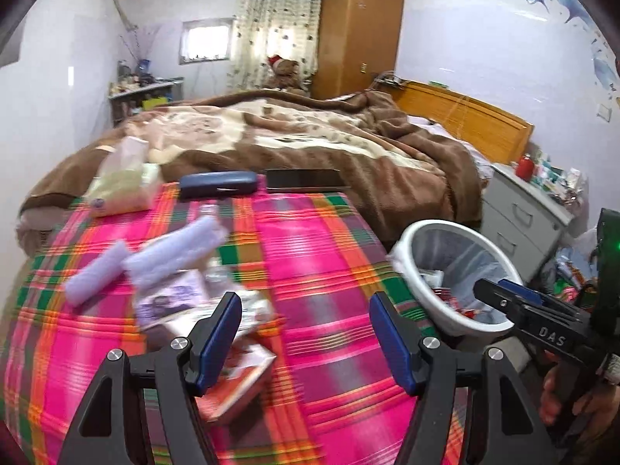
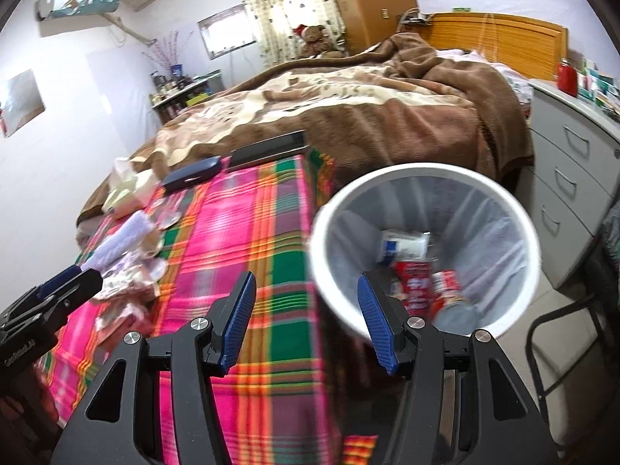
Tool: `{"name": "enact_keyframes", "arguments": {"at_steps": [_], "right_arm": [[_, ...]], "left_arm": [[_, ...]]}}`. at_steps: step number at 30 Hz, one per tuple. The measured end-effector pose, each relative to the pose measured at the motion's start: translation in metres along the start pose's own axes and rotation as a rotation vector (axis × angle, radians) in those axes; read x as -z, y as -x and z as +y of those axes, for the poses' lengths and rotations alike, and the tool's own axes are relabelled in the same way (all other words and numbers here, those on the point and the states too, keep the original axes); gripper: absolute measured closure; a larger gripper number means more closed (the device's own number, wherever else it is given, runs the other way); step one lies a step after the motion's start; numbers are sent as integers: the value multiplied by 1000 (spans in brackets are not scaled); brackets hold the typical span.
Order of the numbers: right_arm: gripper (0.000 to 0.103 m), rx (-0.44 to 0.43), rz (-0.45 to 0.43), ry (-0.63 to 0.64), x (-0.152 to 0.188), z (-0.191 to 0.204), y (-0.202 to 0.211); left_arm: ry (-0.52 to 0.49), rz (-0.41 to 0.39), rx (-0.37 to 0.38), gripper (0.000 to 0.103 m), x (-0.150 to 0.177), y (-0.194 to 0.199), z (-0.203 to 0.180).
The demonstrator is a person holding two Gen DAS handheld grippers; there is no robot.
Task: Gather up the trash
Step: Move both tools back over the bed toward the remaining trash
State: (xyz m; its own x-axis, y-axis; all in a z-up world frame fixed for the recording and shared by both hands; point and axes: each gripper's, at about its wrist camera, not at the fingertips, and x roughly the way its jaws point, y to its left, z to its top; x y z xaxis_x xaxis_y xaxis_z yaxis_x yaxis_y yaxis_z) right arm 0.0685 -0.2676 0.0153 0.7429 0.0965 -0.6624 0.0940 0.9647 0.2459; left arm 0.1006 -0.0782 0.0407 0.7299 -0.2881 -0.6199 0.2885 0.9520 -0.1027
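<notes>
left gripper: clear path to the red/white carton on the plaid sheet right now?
Probably yes. The left gripper is open and empty, and the red and white carton lies just below its left finger on the plaid sheet, with nothing over it. The right gripper is off by the trash bin.

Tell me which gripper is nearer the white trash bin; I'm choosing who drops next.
Right. The right gripper hovers open at the white trash bin rim; the left gripper, also open, is over the plaid blanket.

Bare plaid sheet (image 1: pixel 310 255) between left litter pile (image 1: pixel 201 302) and right bin (image 1: pixel 453 271); far cases block.
</notes>
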Motion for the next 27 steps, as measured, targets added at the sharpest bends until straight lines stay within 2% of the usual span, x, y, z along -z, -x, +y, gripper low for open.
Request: {"name": "enact_keyframes", "arguments": {"at_steps": [4, 11, 17, 22, 27], "right_arm": [[39, -38, 7, 16, 5, 19, -6], [39, -57, 53, 61, 15, 46, -20], [39, -63, 58, 74, 17, 61, -25], [39, -51, 58, 85, 18, 67, -26], [39, -27, 55, 79, 19, 64, -25]], "left_arm": [[51, -2, -31, 35, 10, 10, 32], [107, 35, -56, 35, 32, 12, 76], [121, 69, -24, 34, 42, 3, 91], [102, 108, 7, 33, 46, -15, 88], [116, 160, 89, 33, 51, -34, 81]]}}
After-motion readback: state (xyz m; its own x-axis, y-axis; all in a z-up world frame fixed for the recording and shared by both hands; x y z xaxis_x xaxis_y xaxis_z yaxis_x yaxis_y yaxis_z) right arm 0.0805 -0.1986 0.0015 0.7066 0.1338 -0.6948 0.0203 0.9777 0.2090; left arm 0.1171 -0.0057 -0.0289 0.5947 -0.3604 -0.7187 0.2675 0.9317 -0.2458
